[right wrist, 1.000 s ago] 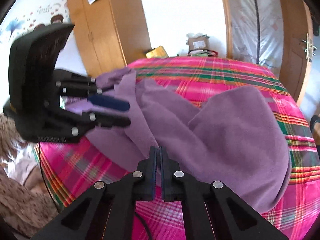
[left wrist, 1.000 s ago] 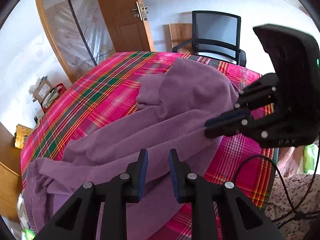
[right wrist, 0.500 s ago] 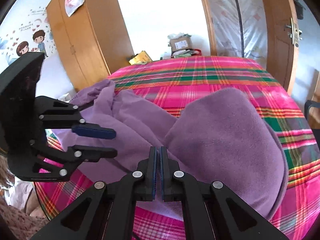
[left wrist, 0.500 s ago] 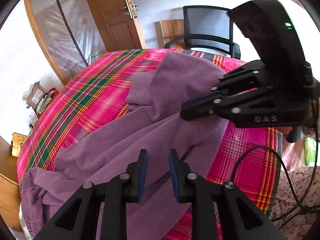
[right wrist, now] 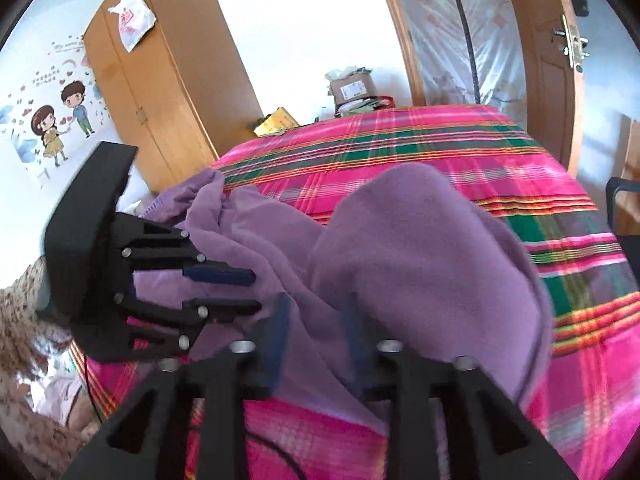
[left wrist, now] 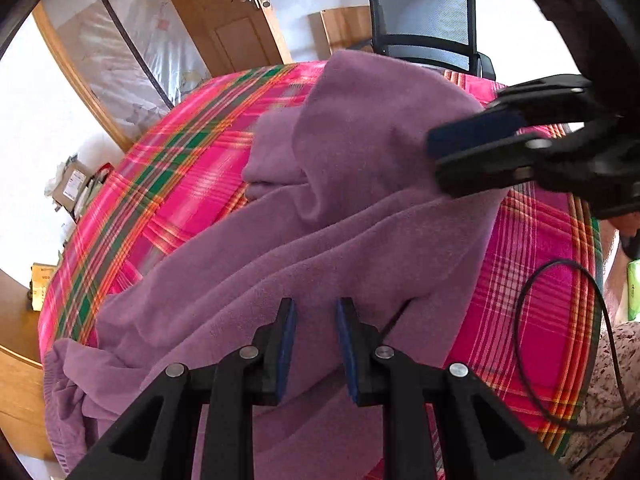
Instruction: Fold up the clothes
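Loosely, purple garment (left wrist: 328,216) lay crumpled across plaid bed (left wrist: 160,184), left gripper (left wrist: 314,338) above garment's near edge, jaws part open and holding nothing, right gripper (right wrist: 316,334) over garment's middle, jaws opening, cloth below them unpinched, chair (left wrist: 424,24) beyond bed.

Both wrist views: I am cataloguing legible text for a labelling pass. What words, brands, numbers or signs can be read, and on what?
None can be read.
Brown cardboard box with white shipping label: print too small.
Cartoon couple wall sticker: lettering above it blurred.
White plastic bag on the wooden wardrobe: red print unreadable.
Yellow box beyond the bed: blurred.
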The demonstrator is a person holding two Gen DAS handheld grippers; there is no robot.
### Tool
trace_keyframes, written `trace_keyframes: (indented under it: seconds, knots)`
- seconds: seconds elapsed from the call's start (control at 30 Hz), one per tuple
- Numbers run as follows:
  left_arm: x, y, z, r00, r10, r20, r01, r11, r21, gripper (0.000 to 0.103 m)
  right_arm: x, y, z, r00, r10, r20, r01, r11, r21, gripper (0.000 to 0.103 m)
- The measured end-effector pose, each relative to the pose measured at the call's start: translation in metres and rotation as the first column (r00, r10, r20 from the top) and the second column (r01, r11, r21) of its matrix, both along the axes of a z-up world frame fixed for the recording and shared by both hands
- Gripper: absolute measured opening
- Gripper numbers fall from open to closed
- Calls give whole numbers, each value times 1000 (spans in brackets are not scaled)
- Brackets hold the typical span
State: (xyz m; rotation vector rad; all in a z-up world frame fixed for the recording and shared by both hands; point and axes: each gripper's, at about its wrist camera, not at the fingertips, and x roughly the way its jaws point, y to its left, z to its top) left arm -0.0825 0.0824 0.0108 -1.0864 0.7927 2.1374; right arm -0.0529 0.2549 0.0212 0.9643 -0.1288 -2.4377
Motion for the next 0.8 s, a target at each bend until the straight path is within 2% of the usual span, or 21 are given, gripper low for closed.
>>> trace_keyframes:
  seconds: [0.03, 0.13, 0.17, 0.2, 0.33, 0.4, 0.47, 0.53, 0.6, 0.8]
  knots:
    - [-1, -1, -1, 1000, 3, 7, -3, 1000, 5, 22, 4, 3, 0, 1000, 3, -4, -2, 1000, 16, 43]
    - [-6, -3, -2, 999, 20, 28, -21, 1000, 23, 21, 16, 1, -4, 999, 46, -13, -44, 995, 87, 43]
    - [-8, -4, -1, 999, 33, 34, -34, 999, 33, 15, 20, -2, -7, 998, 64, -21, -62, 991, 122, 43]
    - [-10, -5, -1, 998, 46, 39, -48, 998, 42, 5, 23, -7, -9, 996, 81, -37, -74, 983, 167, 43]
    - [-22, -15, 5, 992, 118, 38, -121, 989, 83, 0, 33, -28, -21, 987, 141, -78, -107, 934, 340, 43]
    - [-27, -20, 9, 988, 151, 43, -154, 983, 103, 0, 35, -31, -28, 983, 159, -90, -112, 914, 390, 43]
    - [-31, -25, 12, 984, 165, 63, -172, 978, 120, 0, 33, -25, -30, 984, 152, -93, -105, 917, 386, 39]
    - [-29, -26, 13, 984, 167, 65, -174, 976, 130, 0, 30, -17, -27, 988, 123, -98, -82, 933, 350, 19]
    - [-28, -28, 15, 983, 168, 68, -176, 974, 139, 1, 28, -10, -22, 989, 103, -105, -65, 945, 320, 9]
    - [-15, -20, 20, 990, 134, 43, -138, 981, 135, 8, 32, -5, -7, 984, 73, -161, -22, 953, 304, 4]
